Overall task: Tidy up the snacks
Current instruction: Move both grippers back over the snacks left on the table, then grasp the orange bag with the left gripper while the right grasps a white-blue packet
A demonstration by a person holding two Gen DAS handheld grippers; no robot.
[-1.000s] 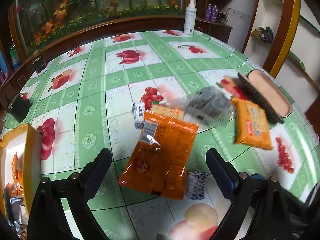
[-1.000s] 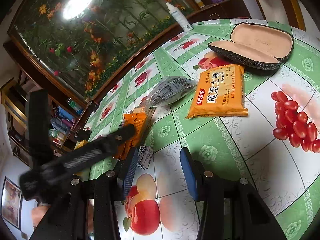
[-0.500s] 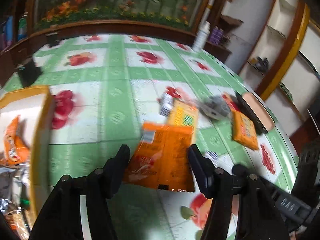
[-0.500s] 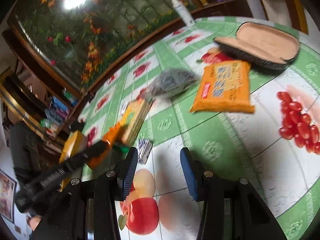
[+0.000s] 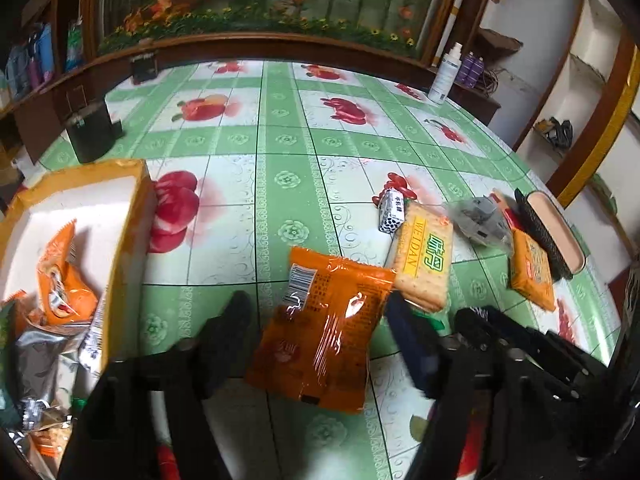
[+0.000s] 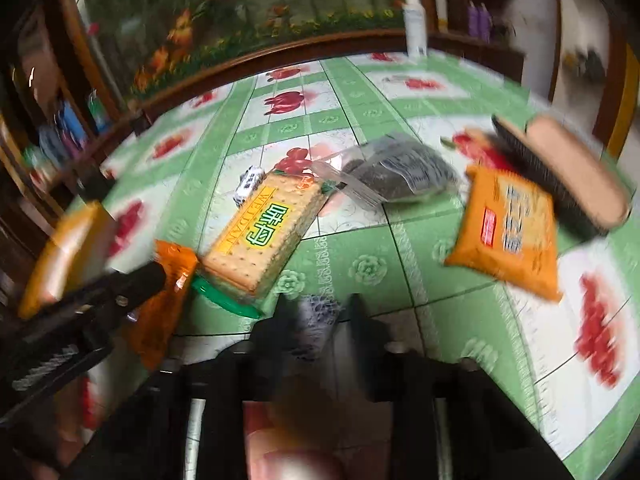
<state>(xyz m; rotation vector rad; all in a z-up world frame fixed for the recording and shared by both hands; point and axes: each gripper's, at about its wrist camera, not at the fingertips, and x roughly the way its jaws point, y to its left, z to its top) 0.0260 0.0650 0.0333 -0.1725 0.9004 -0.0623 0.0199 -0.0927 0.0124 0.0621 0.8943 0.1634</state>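
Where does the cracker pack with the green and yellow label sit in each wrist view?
Left wrist: the cracker pack lies right of centre, its near end tucked behind the top right corner of the orange bag.
Right wrist: the same pack lies left of centre, running diagonally.
Shared landmark: the white spray bottle at the table's far edge, top right in the left view, top centre in the right view.

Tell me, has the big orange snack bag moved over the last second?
Yes. In the left wrist view the orange snack bag has slid left off the cracker pack, toward the yellow box.
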